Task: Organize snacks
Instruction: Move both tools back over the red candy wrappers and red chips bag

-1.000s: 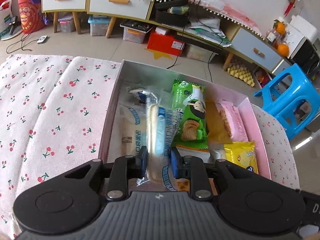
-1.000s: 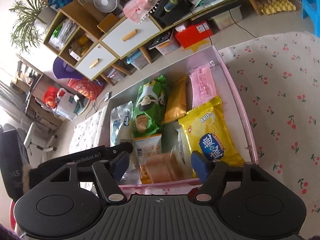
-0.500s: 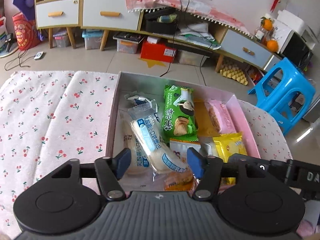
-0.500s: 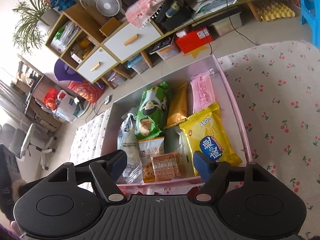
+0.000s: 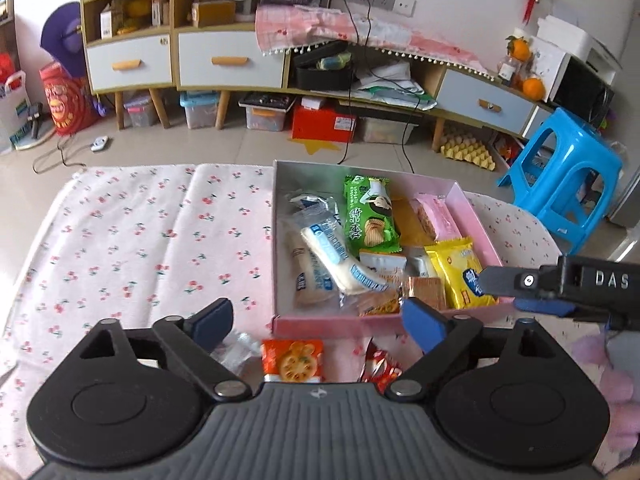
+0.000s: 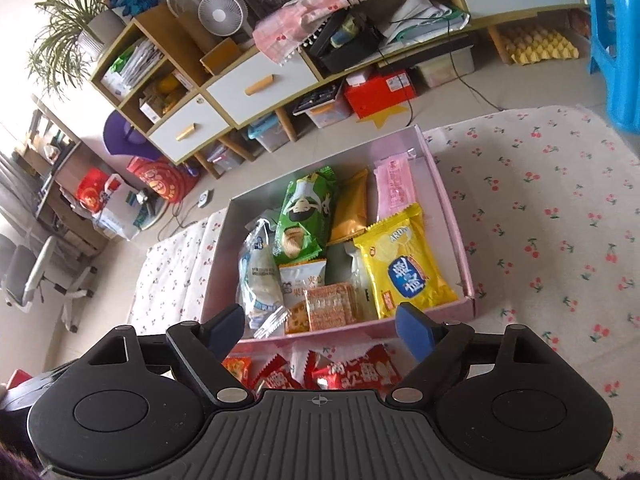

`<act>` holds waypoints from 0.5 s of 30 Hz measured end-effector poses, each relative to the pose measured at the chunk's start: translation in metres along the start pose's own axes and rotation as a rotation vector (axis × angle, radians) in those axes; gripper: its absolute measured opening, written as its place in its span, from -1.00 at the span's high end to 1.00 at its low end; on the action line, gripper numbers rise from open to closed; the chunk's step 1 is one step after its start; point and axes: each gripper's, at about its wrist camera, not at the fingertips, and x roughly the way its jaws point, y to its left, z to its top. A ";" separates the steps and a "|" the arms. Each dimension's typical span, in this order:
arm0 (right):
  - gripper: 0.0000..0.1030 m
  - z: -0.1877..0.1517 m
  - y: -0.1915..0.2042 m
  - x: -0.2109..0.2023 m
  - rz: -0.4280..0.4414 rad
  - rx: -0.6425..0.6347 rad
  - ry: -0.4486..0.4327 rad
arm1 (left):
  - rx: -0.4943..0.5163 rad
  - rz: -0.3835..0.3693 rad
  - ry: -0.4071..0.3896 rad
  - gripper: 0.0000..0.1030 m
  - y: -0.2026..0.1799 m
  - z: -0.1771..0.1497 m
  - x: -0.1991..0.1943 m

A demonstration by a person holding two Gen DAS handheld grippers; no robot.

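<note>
Bright daylight, soft shadows; fisheye edges bent, slight blur.

The right tool [image 5: 504, 292] reads "DAS"; the yellow packet [image 6: 404, 264] reads "ARDY".

Glossy plastic snack wrappers [image 6: 404, 272]; matt pink card box [image 6: 452, 216] (looks like); printed cloth tablecloth [image 5: 132, 240].

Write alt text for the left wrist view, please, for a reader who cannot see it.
The left gripper, jaws opening with nothing between them, hangs over a cherry-print cloth in front of a pink box filled with snack packets. An orange cracker packet and a red packet lie on the cloth outside the box, and the right gripper reaches in from the right.
</note>
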 end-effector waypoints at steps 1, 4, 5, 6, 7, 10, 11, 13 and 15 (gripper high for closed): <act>-0.66 -0.001 0.001 -0.003 -0.004 -0.001 -0.002 | 0.002 0.005 -0.002 -0.84 0.001 -0.001 -0.002; -0.72 -0.004 0.003 -0.011 -0.022 -0.002 -0.008 | -0.003 0.012 -0.003 -0.92 0.003 -0.008 -0.008; -0.72 -0.006 0.004 -0.013 -0.027 -0.006 -0.007 | -0.005 0.013 -0.001 -0.94 0.003 -0.010 -0.010; -0.72 -0.007 0.005 -0.015 -0.032 -0.010 -0.007 | -0.006 0.015 0.000 -0.95 0.003 -0.013 -0.012; -0.72 -0.009 0.006 -0.016 -0.036 -0.014 -0.006 | -0.006 0.018 0.002 -0.97 0.002 -0.016 -0.012; -0.72 -0.017 0.007 -0.020 -0.049 -0.028 -0.008 | 0.004 0.027 0.008 -0.99 -0.001 -0.024 -0.013; -0.72 -0.020 0.008 -0.020 -0.052 -0.034 -0.010 | 0.009 0.029 0.009 -0.99 -0.002 -0.028 -0.012; -0.72 -0.027 0.007 -0.019 -0.059 -0.044 -0.009 | 0.010 0.032 0.008 -0.99 -0.004 -0.034 -0.010; -0.72 -0.034 0.003 -0.017 -0.062 -0.048 -0.013 | 0.017 0.033 0.007 -0.99 -0.006 -0.040 -0.006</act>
